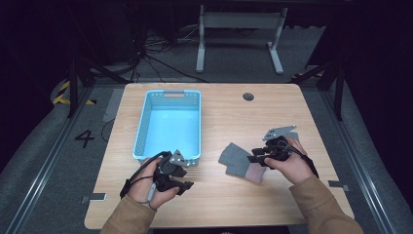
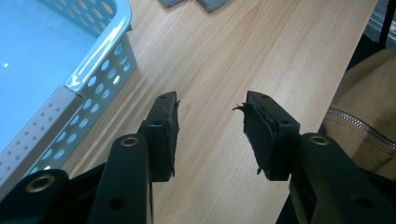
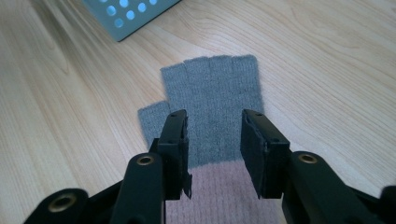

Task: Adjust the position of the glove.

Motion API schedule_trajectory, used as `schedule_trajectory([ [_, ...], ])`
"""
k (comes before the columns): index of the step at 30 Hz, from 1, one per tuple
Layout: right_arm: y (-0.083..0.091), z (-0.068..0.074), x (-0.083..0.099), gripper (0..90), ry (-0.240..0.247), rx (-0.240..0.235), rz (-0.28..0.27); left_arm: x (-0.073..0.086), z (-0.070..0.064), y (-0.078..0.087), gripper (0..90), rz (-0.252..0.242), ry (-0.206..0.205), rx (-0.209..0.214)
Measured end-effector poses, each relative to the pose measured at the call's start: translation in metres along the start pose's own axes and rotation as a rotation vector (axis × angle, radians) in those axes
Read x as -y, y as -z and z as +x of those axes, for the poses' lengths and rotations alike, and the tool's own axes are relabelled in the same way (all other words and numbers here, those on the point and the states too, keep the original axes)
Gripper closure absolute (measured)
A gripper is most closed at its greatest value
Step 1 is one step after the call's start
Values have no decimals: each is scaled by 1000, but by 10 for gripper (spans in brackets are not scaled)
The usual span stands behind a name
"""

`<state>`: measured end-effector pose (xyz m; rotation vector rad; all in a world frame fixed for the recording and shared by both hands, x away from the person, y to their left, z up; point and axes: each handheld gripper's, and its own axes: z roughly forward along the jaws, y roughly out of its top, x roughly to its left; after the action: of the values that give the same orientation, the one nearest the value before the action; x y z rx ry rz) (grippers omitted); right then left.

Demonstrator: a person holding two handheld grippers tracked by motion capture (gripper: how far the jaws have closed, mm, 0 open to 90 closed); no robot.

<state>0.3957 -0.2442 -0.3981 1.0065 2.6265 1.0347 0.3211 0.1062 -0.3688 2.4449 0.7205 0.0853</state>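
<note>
A grey fingerless glove (image 1: 234,159) with a pink cuff (image 1: 254,173) lies flat on the wooden table, right of centre. In the right gripper view the glove (image 3: 212,93) spreads out ahead, its cuff (image 3: 219,196) nearest the camera. My right gripper (image 1: 253,158) hovers over the cuff end; the right gripper (image 3: 213,140) is open, jaws astride the glove's middle, nothing clamped. My left gripper (image 1: 187,187) sits near the table's front, just below the light blue basket (image 1: 141,127). The left gripper (image 2: 210,133) is open above bare wood, holding nothing.
The basket (image 2: 88,70) is empty, with perforated walls, and stands at the table's left centre. A round grommet (image 1: 248,96) sits near the far edge. A tan sleeve (image 2: 369,107) shows at the right of the left gripper view. A table frame stands on the floor beyond.
</note>
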Motion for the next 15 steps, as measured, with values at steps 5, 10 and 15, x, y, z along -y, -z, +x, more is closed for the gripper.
schedule_trajectory([
  [5,-10,-3,0,613,-13,-1,21,-1,0,-1,558,5,-6,3],
  [10,-22,-5,5,599,-25,2,56,-2,0,-4,556,9,-9,8],
  [15,-35,0,7,591,-12,9,87,-3,0,-6,555,11,-6,11],
])
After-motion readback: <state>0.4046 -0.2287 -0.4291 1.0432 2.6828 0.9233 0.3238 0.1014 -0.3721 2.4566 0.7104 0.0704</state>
